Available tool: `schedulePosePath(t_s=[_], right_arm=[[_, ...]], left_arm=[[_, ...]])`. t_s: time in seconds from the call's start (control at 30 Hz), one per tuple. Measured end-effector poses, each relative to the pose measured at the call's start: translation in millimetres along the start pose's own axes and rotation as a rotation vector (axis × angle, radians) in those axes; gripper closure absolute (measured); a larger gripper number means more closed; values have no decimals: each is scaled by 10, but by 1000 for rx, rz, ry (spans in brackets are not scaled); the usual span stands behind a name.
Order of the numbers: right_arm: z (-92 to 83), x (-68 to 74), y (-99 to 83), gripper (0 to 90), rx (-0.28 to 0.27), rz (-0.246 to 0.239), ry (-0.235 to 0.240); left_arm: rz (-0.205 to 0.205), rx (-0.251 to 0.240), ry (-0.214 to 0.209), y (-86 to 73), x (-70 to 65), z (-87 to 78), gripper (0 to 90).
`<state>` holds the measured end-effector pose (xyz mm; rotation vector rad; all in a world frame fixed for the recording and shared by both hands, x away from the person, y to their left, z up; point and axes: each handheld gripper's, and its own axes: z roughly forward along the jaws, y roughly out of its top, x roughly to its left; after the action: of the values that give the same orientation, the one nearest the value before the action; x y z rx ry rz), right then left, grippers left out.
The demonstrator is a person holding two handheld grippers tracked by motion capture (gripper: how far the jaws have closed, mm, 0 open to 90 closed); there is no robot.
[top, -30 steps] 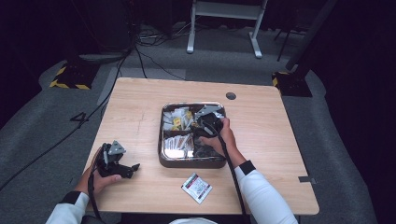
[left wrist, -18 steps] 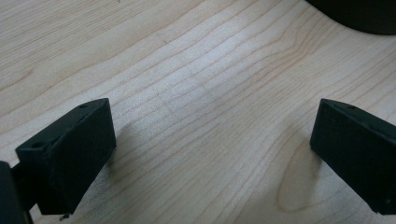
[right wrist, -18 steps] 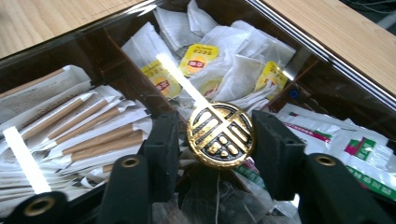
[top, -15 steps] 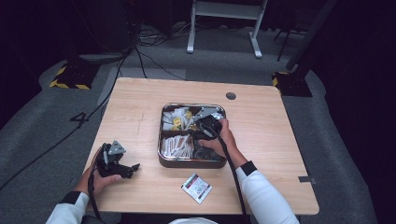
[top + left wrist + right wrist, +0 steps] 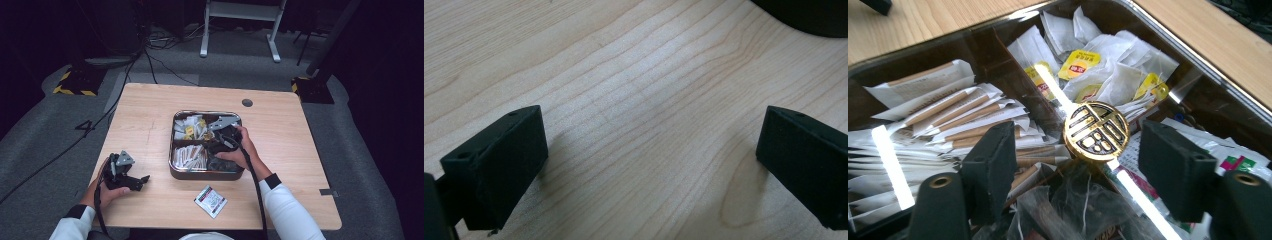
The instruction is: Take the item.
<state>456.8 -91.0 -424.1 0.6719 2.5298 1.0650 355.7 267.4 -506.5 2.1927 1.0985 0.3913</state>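
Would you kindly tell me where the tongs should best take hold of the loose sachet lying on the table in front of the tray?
The sachet lies flat and skewed on the table, apart from the tray. It offers no raised part, so I would come from above and pinch across one free corner or short edge, probably the one nearest the person, then lift.

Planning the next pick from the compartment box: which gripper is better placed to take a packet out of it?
Right. The right gripper hangs over the box, jaws open above the packets and gold knob. The left gripper rests open on bare table, away from the box.
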Motion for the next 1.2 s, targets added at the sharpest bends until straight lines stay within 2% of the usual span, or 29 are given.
schedulePosePath(t_s=[0.13,0.2,0.4,0.53,0.63,0.7,0.87,1.07,1.2], right_arm=[[-69,-20,-27,285,-23,9,23],[-86,-26,-37,275,-18,1,24],[-125,-11,-51,256,10,-61,11],[-155,-8,-67,241,30,-78,-1],[-204,-18,-84,241,17,-75,24],[-232,-22,-92,229,11,-75,20],[-305,-43,-121,219,-9,-67,49],[-420,-70,-167,218,-20,-69,46],[-490,-84,-200,222,-13,-78,22]], left_arm=[[6,3,-4,3,7,-1,3],[7,4,-6,4,9,0,2],[8,4,-8,4,11,0,2],[7,2,-7,1,8,-1,3],[10,3,-7,2,11,-2,3],[11,3,-8,2,11,-2,3],[11,3,-8,3,12,-1,3],[11,3,-8,3,13,-1,2],[11,3,-9,3,12,-1,3]])
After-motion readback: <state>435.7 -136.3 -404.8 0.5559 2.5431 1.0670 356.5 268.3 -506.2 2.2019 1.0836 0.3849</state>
